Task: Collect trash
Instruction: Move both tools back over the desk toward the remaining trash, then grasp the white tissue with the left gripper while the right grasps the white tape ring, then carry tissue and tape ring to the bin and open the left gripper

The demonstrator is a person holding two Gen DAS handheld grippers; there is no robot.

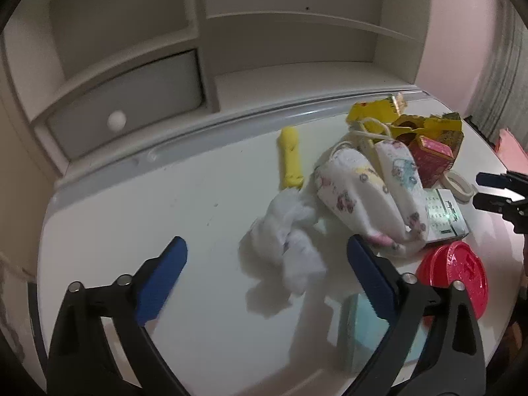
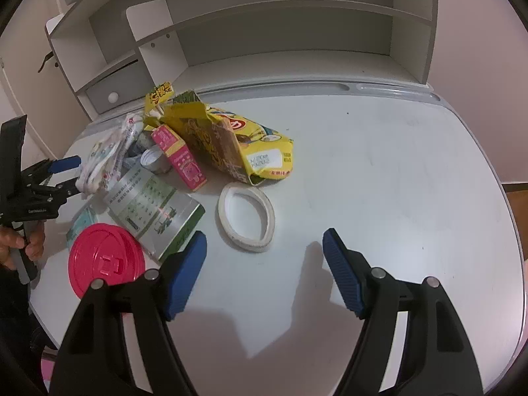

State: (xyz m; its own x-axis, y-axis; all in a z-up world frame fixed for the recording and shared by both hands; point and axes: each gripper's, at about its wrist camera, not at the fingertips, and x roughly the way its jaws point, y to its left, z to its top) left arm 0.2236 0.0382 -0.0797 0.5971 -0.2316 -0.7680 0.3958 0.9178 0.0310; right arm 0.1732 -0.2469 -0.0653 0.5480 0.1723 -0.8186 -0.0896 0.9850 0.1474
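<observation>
A crumpled white tissue (image 1: 290, 241) lies on the white desk (image 2: 396, 181), between the spread blue fingers of my left gripper (image 1: 266, 247). The pads do not touch it, and the gripper is open. Beyond the tissue are a yellow soft piece (image 1: 290, 155), two printed face masks (image 1: 363, 191), a pink carton (image 2: 180, 156), a torn yellow snack bag (image 2: 237, 142), a silver-green box (image 2: 155, 204) and a red lid (image 2: 105, 259). My right gripper (image 2: 264, 236) hangs open just short of a white tape ring (image 2: 246, 217), with nothing between its fingers.
A light blue pack (image 1: 359, 333) lies partly under the left gripper's right finger. A white shelf unit with a grey drawer (image 1: 132, 105) backs the desk. A person's hand (image 2: 19, 244) holds the left gripper's handle at the desk's left edge. The desk's right half is bare.
</observation>
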